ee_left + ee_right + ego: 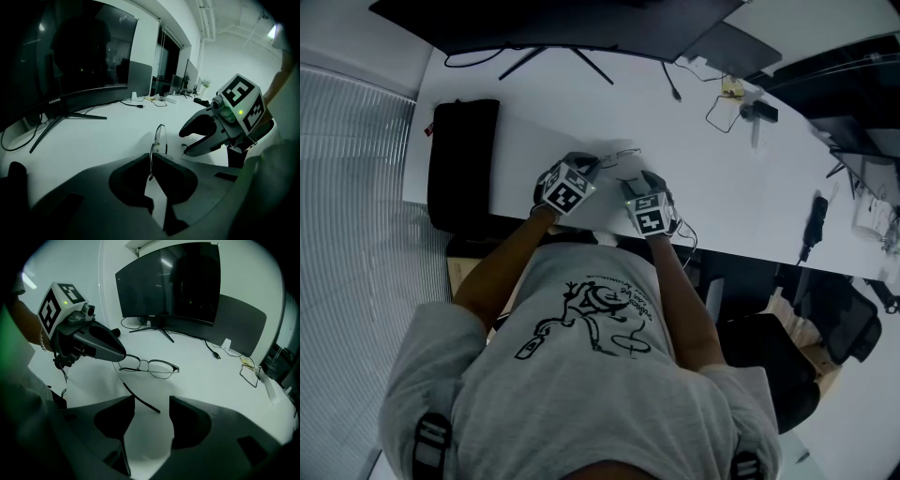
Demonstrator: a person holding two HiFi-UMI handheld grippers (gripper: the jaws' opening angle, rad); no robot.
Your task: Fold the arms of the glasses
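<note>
**Now: left gripper [151, 159] on the glasses [152, 366], right gripper [152, 404] open**

Here the glasses are at the centre of the right gripper view, low over the white desk [722, 187], with the lenses facing the right of the frame. The left gripper reaches in from the upper left and has its jaws drawn almost together on the thin metal frame at its left end (in its own view the frame shows edge-on, rising from between the tips). One unfolded arm [140, 399] slants down toward the lower centre. The right gripper's jaws stand wide apart and grip nothing. The arm's tip lies just ahead of the gap between them, touching neither. A curved monitor [173, 282] stands behind at upper centre.
</note>
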